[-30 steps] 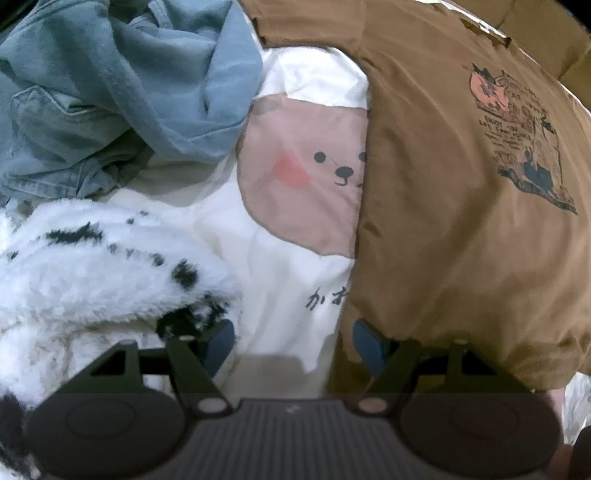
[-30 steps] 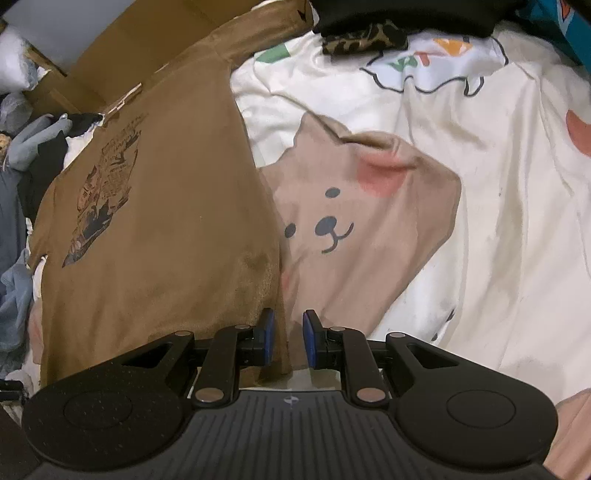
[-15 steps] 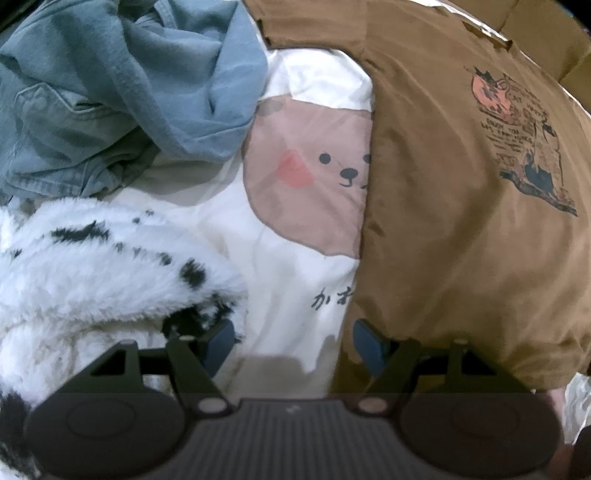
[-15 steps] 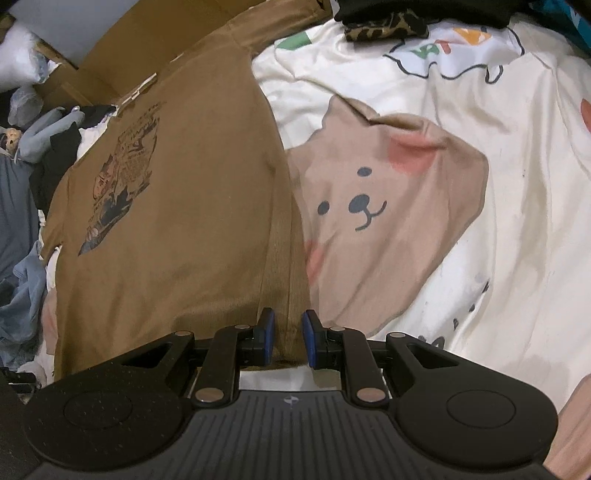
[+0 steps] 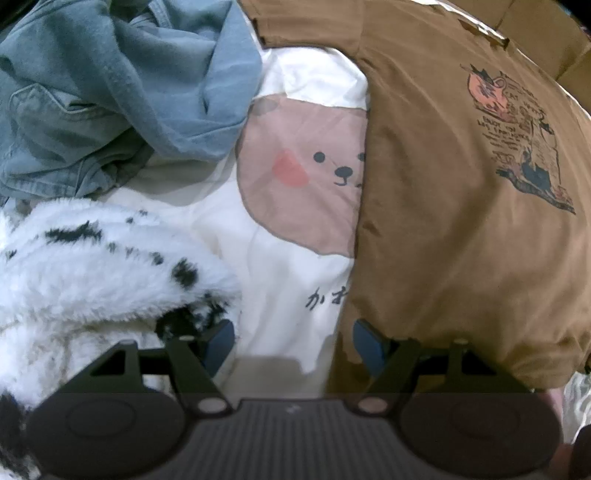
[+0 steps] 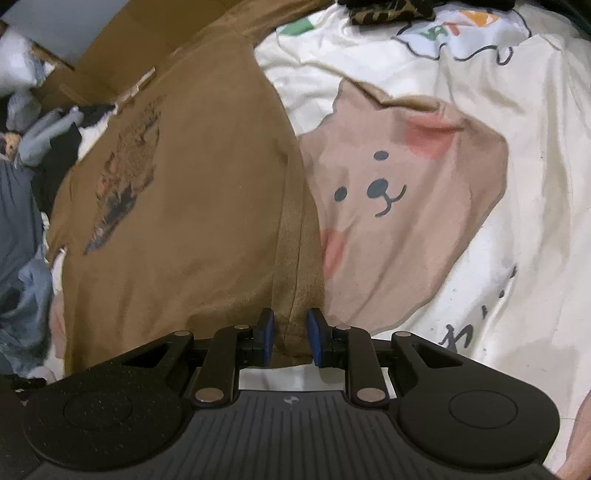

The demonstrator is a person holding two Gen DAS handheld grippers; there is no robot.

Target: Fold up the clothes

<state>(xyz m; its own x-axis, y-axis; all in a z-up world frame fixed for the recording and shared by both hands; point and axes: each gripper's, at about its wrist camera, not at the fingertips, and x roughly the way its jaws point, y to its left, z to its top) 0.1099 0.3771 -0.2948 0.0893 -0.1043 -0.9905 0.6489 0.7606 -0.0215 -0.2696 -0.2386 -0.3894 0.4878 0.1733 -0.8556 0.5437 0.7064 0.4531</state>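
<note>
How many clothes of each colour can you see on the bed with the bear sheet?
Brown T-shirt: 1
Blue denim garment: 1
White fluffy black-spotted garment: 1
Leopard-print garment, at the far edge: 1
Total: 4 that can be told apart; the dark heap beyond the T-shirt in the right wrist view is too jumbled to count.

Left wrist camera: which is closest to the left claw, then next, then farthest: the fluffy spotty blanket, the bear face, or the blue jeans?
1. Fluffy spotty blanket, right beside the left claw, on its left.
2. Bear face, ahead in the middle.
3. Blue jeans, far back on the left.
</note>
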